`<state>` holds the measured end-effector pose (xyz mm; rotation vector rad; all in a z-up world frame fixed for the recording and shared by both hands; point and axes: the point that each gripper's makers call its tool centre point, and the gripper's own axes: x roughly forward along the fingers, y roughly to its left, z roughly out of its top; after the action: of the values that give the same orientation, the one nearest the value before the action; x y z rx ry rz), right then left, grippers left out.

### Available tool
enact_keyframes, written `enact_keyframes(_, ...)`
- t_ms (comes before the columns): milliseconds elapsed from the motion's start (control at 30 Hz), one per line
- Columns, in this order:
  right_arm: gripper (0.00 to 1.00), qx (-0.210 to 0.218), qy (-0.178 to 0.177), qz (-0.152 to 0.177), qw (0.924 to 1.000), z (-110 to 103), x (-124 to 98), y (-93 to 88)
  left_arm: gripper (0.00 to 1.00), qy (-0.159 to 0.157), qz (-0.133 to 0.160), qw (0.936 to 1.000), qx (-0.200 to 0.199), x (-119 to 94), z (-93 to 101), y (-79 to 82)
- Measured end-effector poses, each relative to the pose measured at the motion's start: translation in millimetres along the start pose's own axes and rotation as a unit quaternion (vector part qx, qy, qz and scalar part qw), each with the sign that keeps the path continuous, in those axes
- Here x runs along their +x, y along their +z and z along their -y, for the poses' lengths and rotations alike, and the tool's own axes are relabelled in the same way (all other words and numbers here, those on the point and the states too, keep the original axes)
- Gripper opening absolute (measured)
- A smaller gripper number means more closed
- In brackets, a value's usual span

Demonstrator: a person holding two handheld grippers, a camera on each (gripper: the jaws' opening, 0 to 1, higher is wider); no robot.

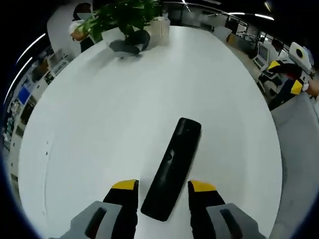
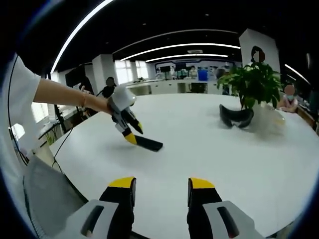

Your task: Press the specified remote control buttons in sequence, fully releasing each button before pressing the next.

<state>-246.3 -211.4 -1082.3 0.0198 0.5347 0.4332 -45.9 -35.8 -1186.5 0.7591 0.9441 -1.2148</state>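
A long black remote point(image 1: 172, 167) lies flat on the white table point(image 1: 99, 124), its near end between my left gripper's point(image 1: 163, 186) yellow-tipped jaws. The jaws stand open on either side of it, with a thin gap showing on each side. In the right gripper view the same remote point(image 2: 148, 144) lies left of centre, and a person's hand holds the left gripper point(image 2: 134, 133) tilted down over it. My right gripper point(image 2: 162, 183) hovers open above the near part of the table point(image 2: 209, 149), well apart from the remote, with nothing between its jaws.
A potted plant point(image 1: 127, 12) in a white ribbed pot point(image 1: 159, 30) and a curved black object point(image 1: 130, 44) stand at the table's far end. A person sits behind the plant point(image 2: 254, 82). A grey chair back point(image 2: 45, 194) is by the near table edge.
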Motion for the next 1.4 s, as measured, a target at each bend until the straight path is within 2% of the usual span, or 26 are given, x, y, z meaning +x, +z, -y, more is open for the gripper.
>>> enact_keyframes(133, 0.38, 0.0, -0.002, 0.0, 1.0, 1, 0, 0.6, 0.38, -0.009, -0.014, 0.9994, 0.029, 3, 2.7, -1.2)
enact_keyframes(200, 0.37, 0.0, -0.003, 0.0, 1.0, 2, -1, 0.6, 0.37, -0.015, -0.036, 0.9978, 0.053, 7, 7.6, -5.2)
enact_keyframes(233, 0.36, 0.0, -0.003, 0.0, 1.0, 3, -1, 0.8, 0.36, -0.018, -0.035, 0.9979, 0.05, 7, 9.2, -4.3)
enact_keyframes(267, 0.36, 0.001, -0.003, 0.001, 1.0, 3, -2, 1.1, 0.35, -0.013, -0.016, 0.999, 0.04, 9, 4.6, 3.0)
enact_keyframes(467, 0.34, 0.007, -0.009, 0.004, 0.9999, 6, -4, 1.0, 0.33, -0.031, -0.029, 0.996, 0.079, 10, 10.3, 5.0)
enact_keyframes(567, 0.33, 0.01, -0.009, 0.005, 0.9999, 6, -4, 0.6, 0.3, -0.033, -0.035, 0.9952, 0.086, 10, 14.4, 5.8)
enact_keyframes(667, 0.32, 0.01, -0.008, 0.008, 0.9999, 5, -4, 1.5, 0.26, -0.028, -0.04, 0.995, 0.087, 9, 10.7, 5.4)
enact_keyframes(1033, 0.3, 0.015, -0.005, 0.007, 0.9999, 3, -5, -1.3, 0.25, -0.017, -0.049, 0.997, 0.057, 9, 16.5, 3.7)
enact_keyframes(1400, 0.26, 0.01, 0.004, 0.013, 0.9999, 1, -5, 2.5, 0.24, -0.011, -0.039, 0.9982, 0.043, 7, 41.8, -1.4)
